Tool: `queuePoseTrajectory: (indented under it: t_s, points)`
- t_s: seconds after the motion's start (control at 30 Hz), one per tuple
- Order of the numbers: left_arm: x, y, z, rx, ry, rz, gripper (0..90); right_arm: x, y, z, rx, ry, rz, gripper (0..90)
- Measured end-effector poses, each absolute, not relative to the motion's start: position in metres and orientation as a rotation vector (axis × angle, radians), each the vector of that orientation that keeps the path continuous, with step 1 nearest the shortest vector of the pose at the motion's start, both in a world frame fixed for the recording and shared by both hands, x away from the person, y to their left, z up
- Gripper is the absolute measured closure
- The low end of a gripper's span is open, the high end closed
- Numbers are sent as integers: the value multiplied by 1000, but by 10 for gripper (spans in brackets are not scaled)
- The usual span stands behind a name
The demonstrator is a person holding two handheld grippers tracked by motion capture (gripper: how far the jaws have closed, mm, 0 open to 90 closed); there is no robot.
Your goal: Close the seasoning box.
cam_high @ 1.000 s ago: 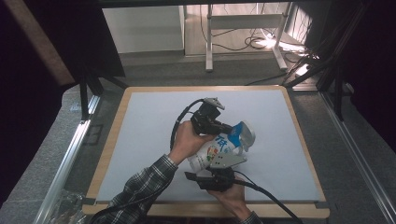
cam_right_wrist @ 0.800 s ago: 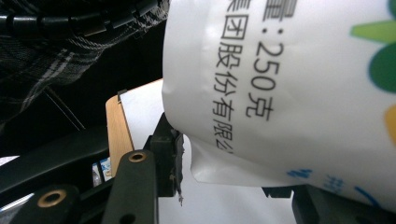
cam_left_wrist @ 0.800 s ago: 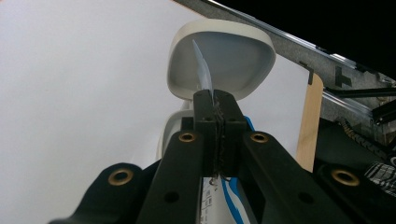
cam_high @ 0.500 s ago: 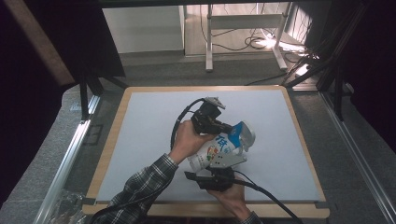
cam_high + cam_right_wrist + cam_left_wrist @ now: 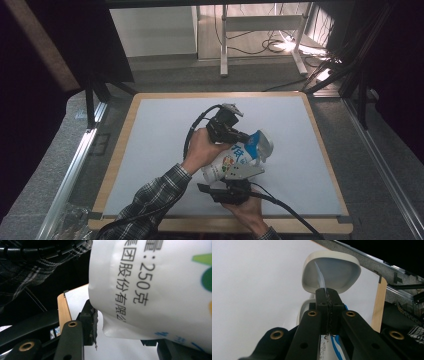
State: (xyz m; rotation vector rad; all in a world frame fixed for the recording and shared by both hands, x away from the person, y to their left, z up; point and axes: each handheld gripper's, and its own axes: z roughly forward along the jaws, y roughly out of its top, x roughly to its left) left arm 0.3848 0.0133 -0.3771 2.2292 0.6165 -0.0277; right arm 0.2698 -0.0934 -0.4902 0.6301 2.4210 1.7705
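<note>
A white pouch (image 5: 227, 162) with blue and coloured print is held tilted over the table between both grippers. My left gripper (image 5: 246, 139) is shut at the pouch's upper end; in the left gripper view its jaws (image 5: 327, 293) pinch a thin clear strip that sticks up between them. Just beyond them is a white bowl (image 5: 337, 272), also seen by the pouch's top (image 5: 263, 145). My right gripper (image 5: 227, 175) holds the pouch's lower end. In the right gripper view the printed pouch (image 5: 155, 285) sits between the jaws (image 5: 126, 335), the left pad against its corner.
The table is a white mat (image 5: 150, 150) with a wooden border (image 5: 120, 150). A metal rail (image 5: 75, 165) runs along the left side and another along the right. Black cables trail from both grippers toward the near edge. Desk legs and wires stand beyond the far edge.
</note>
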Motion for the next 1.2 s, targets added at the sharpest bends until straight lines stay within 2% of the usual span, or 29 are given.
queuePoseTrajectory:
  t_s: [1.2]
  points:
    - [385, 12, -375, 2242, 623, -23, 893, 269, -92, -489, 627, 2416, 1774, 554]
